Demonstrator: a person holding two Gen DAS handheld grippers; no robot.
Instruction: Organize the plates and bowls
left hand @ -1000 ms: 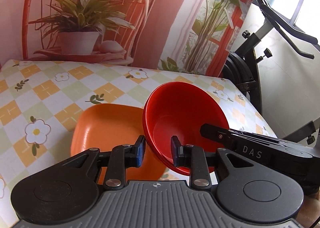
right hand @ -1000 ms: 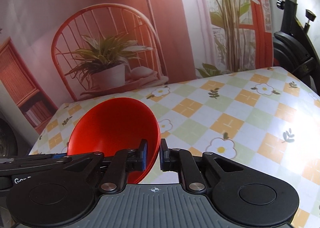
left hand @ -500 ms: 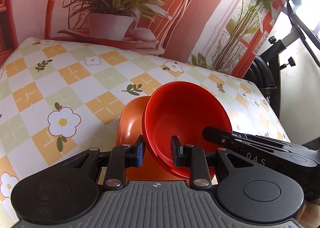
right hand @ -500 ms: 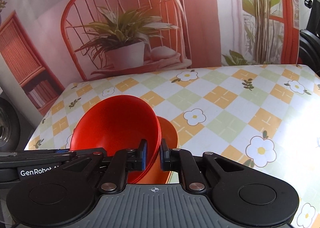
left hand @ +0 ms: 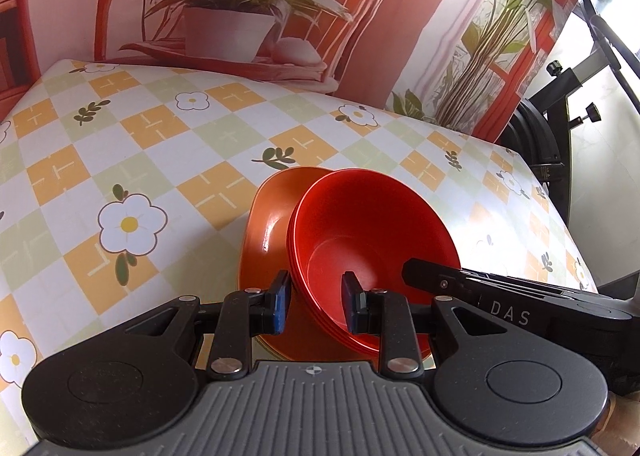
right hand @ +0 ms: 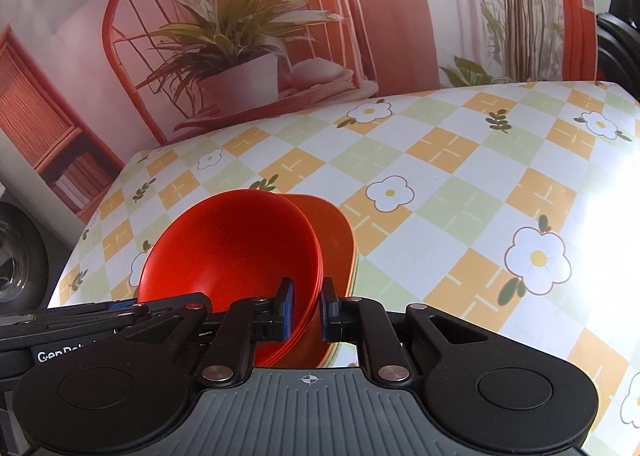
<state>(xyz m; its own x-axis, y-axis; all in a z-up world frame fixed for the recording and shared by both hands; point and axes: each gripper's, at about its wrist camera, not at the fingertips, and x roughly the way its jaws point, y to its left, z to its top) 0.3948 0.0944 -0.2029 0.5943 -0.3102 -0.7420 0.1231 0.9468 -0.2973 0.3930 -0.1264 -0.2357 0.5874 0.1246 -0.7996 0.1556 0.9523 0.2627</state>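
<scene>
A nested stack of red bowls [left hand: 372, 232] hangs tilted just over an orange plate [left hand: 268, 232] that lies on the table. My left gripper [left hand: 316, 306] is shut on the stack's near rim, one finger outside and one inside. In the right wrist view the same red bowls [right hand: 232, 248] lean left, and my right gripper [right hand: 307, 312] is shut on their right rim. The orange plate [right hand: 336, 232] shows behind and under the bowls, with a greenish edge beneath it. Whether the bowls touch the plate is hidden.
The table carries a checked cloth [left hand: 140, 160] with flowers. A printed backdrop [left hand: 240, 16] of a chair and a potted plant stands behind it. A black exercise bike [left hand: 560, 128] is past the table's right edge, and a wheel [right hand: 20, 256] is off its left edge.
Both grippers have carried the red bowls forward and down together. The orange plate, out of the right wrist view a second ago, now lies directly under the bowls.
</scene>
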